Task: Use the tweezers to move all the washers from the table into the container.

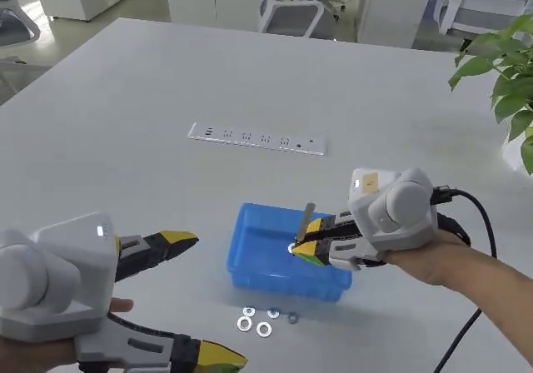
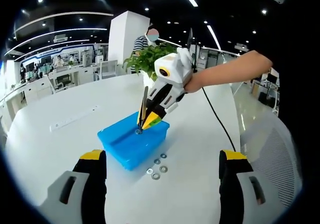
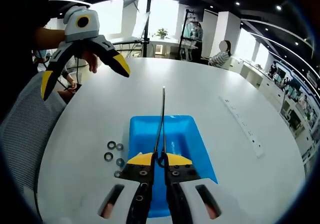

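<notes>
A few washers [image 1: 264, 330] lie on the white table [image 1: 125, 98], just beside the near wall of the blue container [image 1: 258, 271]. Above the container, the right gripper [image 1: 304, 248] points down and inward, its jaws clamped on the tweezers [image 1: 308, 216], probably to release a washer; whether the tips hold one is unclear. The left gripper [image 1: 208, 298] hovers alongside with its jaws wide apart and empty, seemingly keeping clear.

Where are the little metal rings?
In the head view, the washers lie on the white table just in front of the blue container, on its near side.
</notes>
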